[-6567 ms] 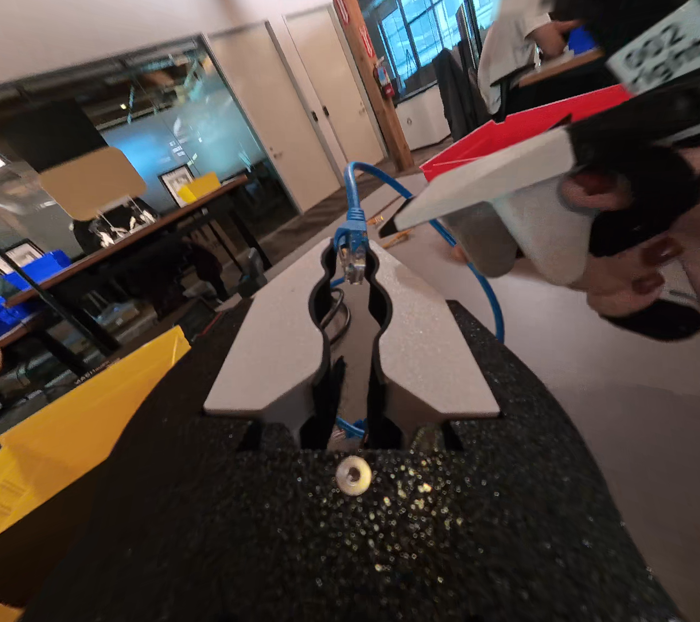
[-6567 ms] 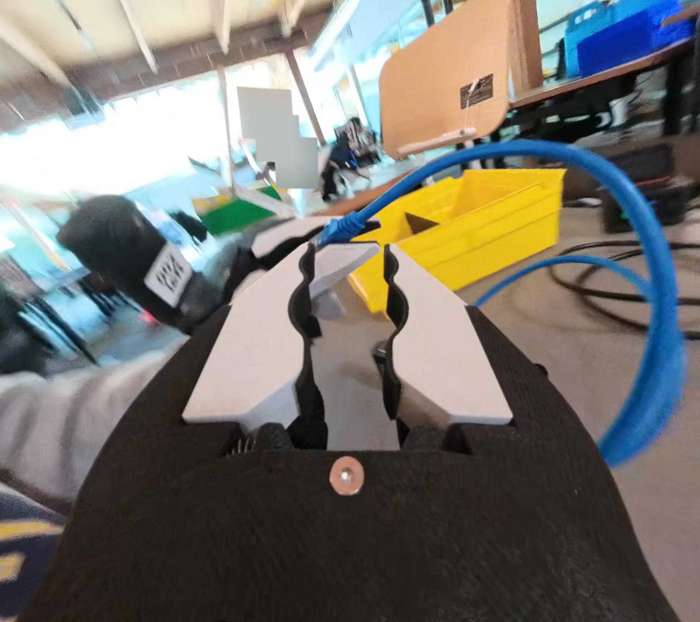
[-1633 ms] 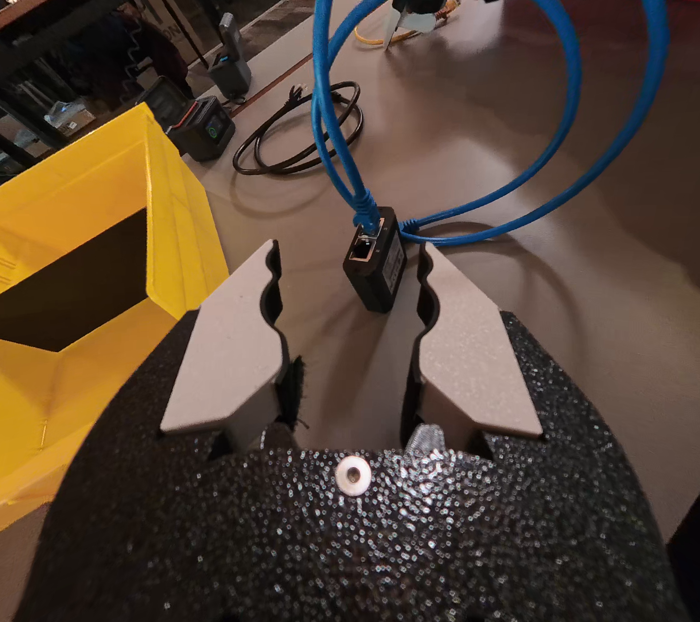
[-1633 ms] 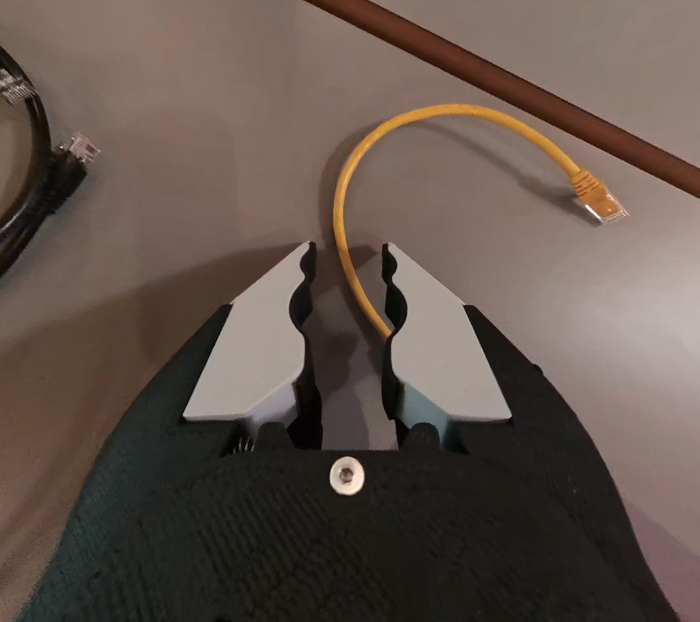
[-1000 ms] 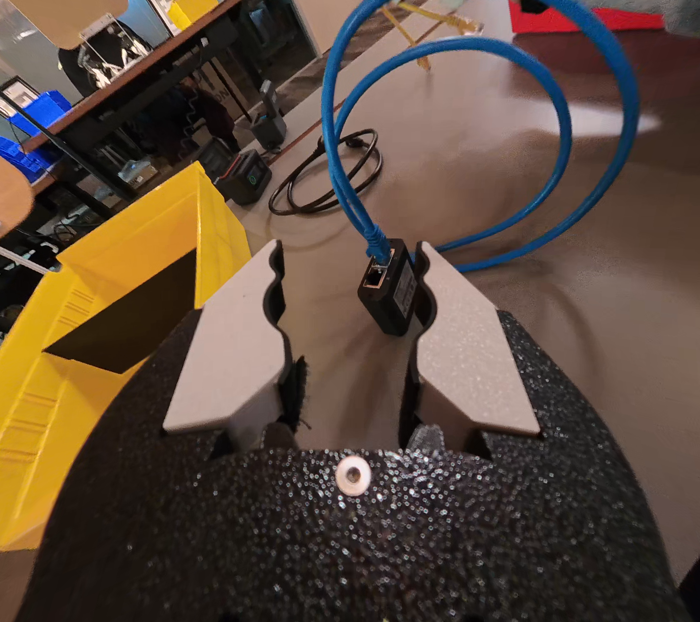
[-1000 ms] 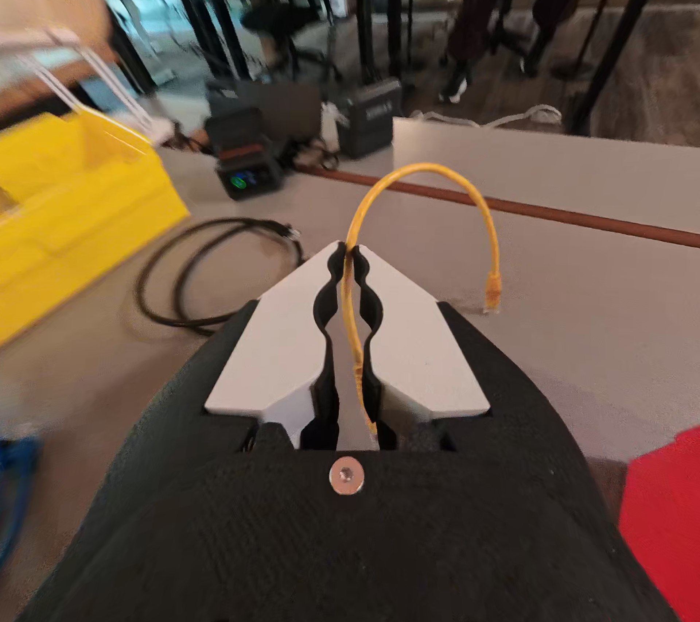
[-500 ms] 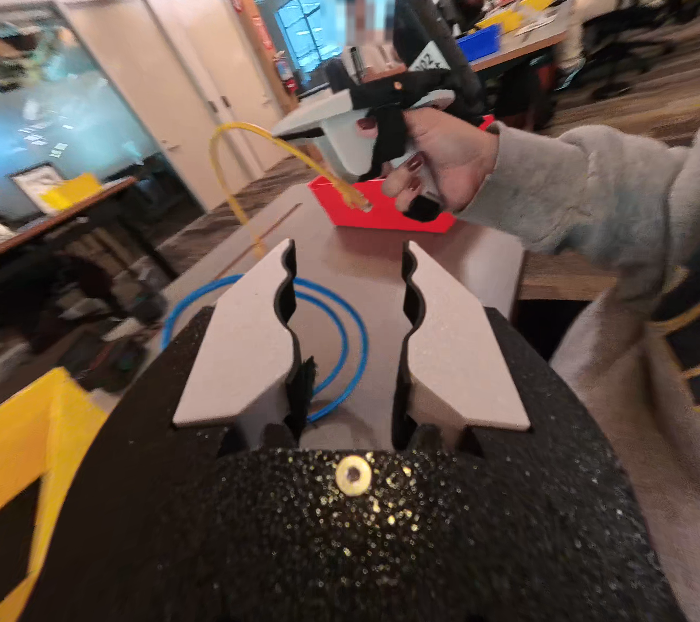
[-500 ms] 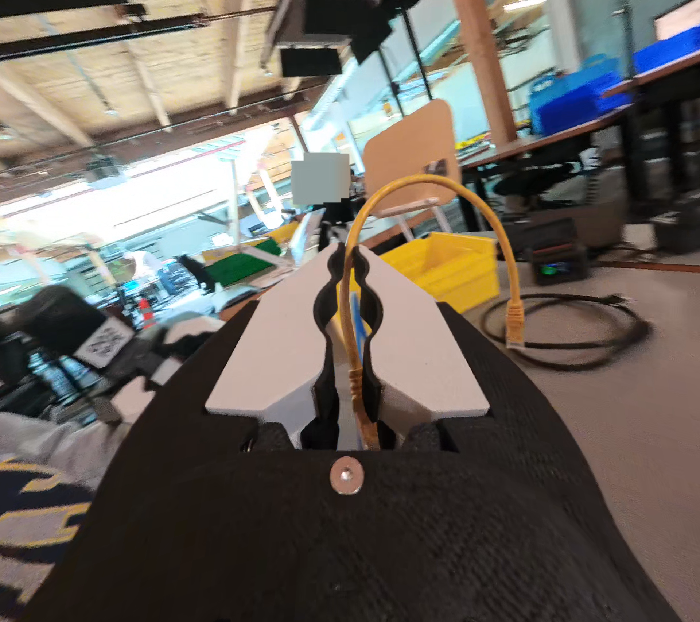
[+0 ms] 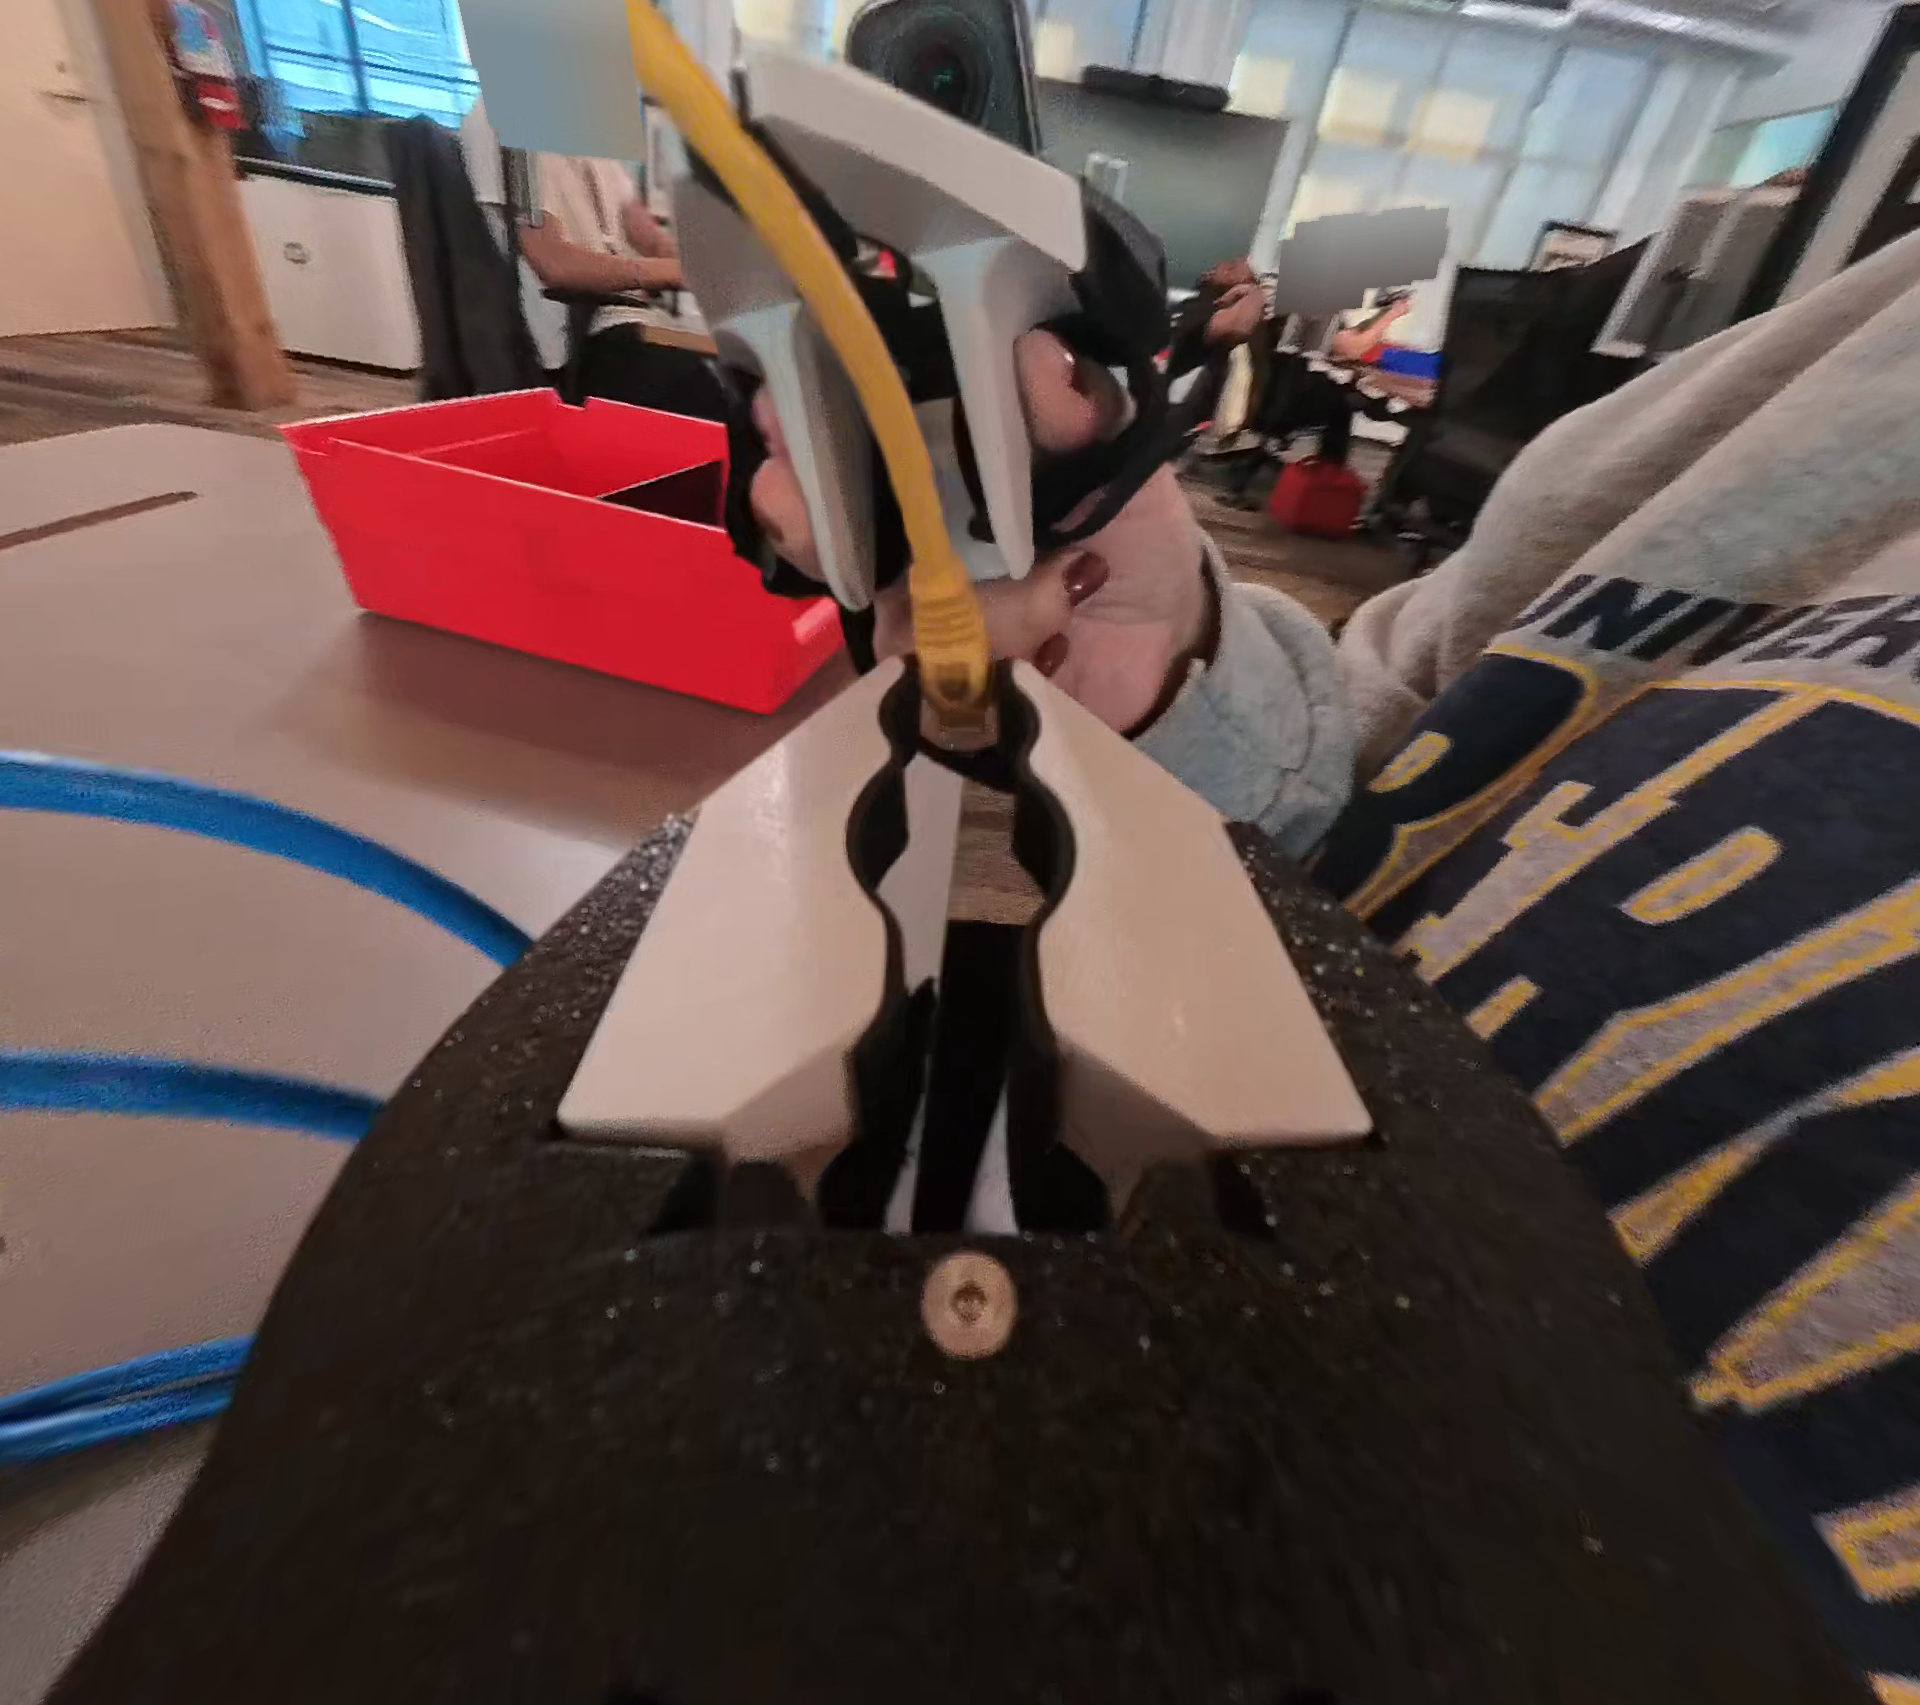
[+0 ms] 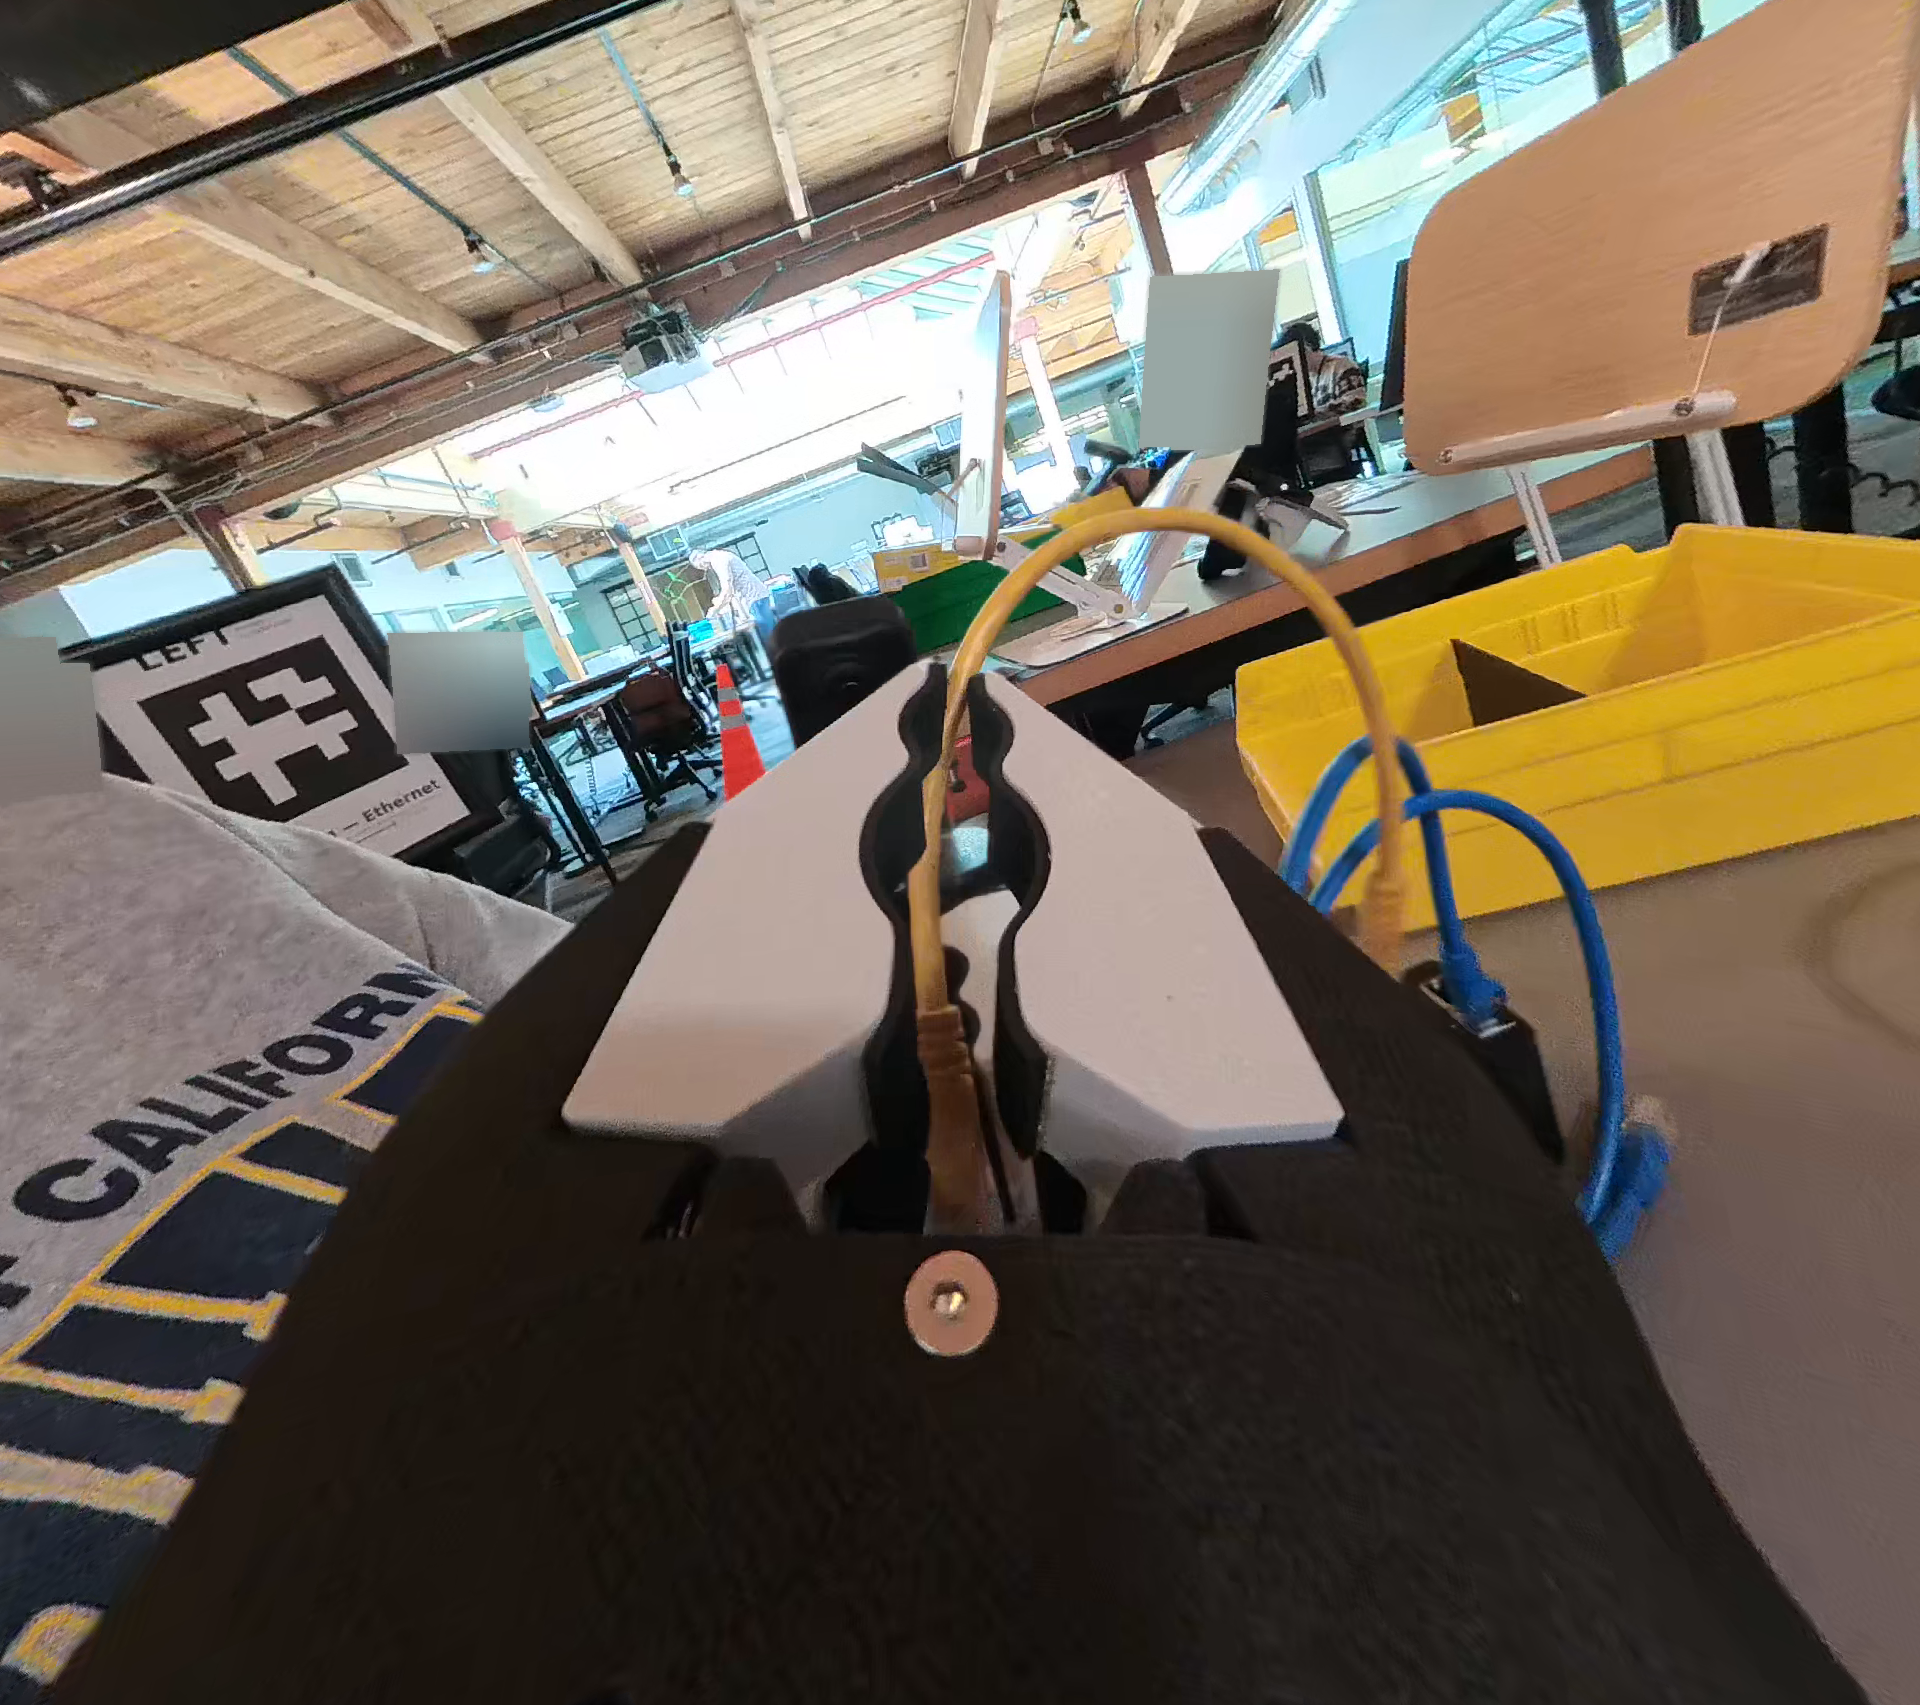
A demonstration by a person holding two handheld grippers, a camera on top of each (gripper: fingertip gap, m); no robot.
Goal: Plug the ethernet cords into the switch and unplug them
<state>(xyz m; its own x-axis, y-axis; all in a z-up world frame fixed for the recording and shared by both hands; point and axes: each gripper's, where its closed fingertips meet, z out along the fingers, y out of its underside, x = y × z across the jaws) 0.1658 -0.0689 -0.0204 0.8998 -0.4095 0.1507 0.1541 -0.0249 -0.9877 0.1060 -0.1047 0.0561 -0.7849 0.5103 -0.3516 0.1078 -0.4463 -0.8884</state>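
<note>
Your left tool (image 9: 958,699) is nearly closed, its tips pinching the plug of the yellow cord (image 9: 821,284), while your right tool (image 10: 961,699) is clamped on that cord's other end, the plug lying back between its fingers. Half a second ago the left tool stood open and empty, clear of the cord. On the grey worktop (image 10: 1714,1136) the blue cord (image 10: 1527,866) loops up from the small black switch (image 10: 1496,1037) by the yellow bin (image 10: 1558,720), with the red bin (image 9: 540,533) beyond in the open office.

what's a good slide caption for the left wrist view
Left gripper pinching the yellow cord's plug, handed over by the right gripper.
</note>
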